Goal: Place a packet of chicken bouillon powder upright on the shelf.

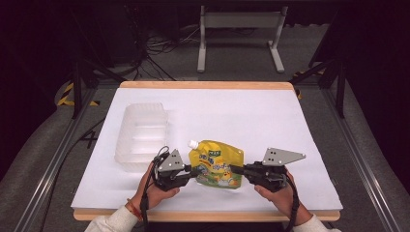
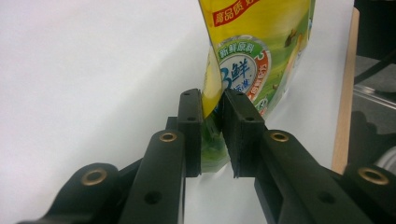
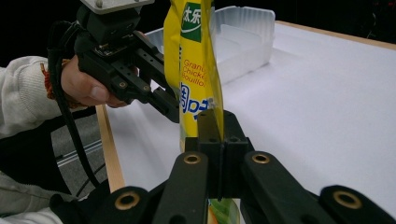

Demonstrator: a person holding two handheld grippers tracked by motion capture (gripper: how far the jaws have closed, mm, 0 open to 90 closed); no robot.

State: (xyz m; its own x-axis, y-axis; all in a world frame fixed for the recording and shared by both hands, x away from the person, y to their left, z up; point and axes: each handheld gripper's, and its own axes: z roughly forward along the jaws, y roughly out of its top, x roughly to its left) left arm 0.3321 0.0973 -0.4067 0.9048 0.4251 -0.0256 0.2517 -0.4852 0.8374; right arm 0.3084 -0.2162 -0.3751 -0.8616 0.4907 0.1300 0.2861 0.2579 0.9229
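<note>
- Your left gripper (image 1: pixel 194 172) has its jaws pinched on the left edge of the yellow spouted pouch (image 1: pixel 217 164); in the left gripper view the pouch edge (image 2: pixel 212 93) sits squeezed in the narrow slot between the two black pads, with the printed face rising above and beyond the fingertips.
- Your right gripper (image 1: pixel 233 169) is clamped on the opposite edge of the pouch; in the right gripper view its pads (image 3: pixel 219 140) are pressed together with the thin side seam of the pouch (image 3: pixel 194 79) standing up out of them.
- Pouch hangs between your two sets of fingertips, spout (image 1: pixel 193 143) up and toward the left gripper's side, above the white table cover (image 1: pixel 251 116).
- From the right gripper view, your left hand (image 3: pixel 86 86) and its gripper (image 3: pixel 170 107) meet the pouch just beyond your right fingertips.
- Clear plastic tray (image 1: pixel 141 135) sits on the cover beyond your left fingertips, near but apart from the pouch.
</note>
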